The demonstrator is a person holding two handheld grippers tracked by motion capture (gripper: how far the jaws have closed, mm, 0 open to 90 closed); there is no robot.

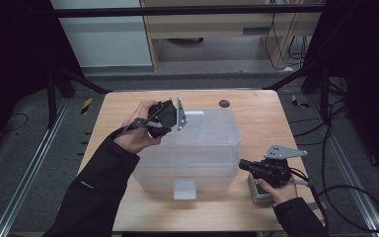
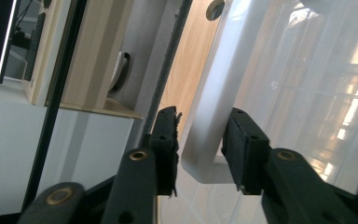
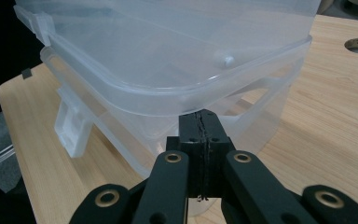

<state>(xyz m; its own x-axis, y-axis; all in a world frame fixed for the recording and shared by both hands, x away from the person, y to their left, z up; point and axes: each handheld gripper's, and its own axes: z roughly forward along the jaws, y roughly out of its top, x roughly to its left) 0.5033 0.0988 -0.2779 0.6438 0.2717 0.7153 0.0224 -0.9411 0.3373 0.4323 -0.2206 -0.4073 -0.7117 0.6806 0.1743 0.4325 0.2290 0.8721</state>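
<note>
A clear plastic storage box (image 1: 192,163) with its lid (image 1: 207,133) on stands mid-table. The lid's white handle (image 2: 214,93) runs between the jaws of my left gripper (image 2: 203,126). That gripper is open, and a thin gap shows beside the left pad (image 2: 170,140). In the high view my left gripper (image 1: 175,123) is at the box's far left, by the handle (image 1: 196,114). My right gripper (image 3: 200,123) is shut with nothing in it. Its tips sit just under the lid's rim (image 3: 168,95) at the near right corner, also seen from above (image 1: 244,165).
A small green and white carton (image 1: 256,193) lies on the wooden table (image 1: 261,118) under my right hand. A latch tab (image 1: 184,190) hangs at the box's front. A round hole (image 1: 224,103) is at the table's far side. Black frame legs (image 1: 74,79) stand beyond both far corners.
</note>
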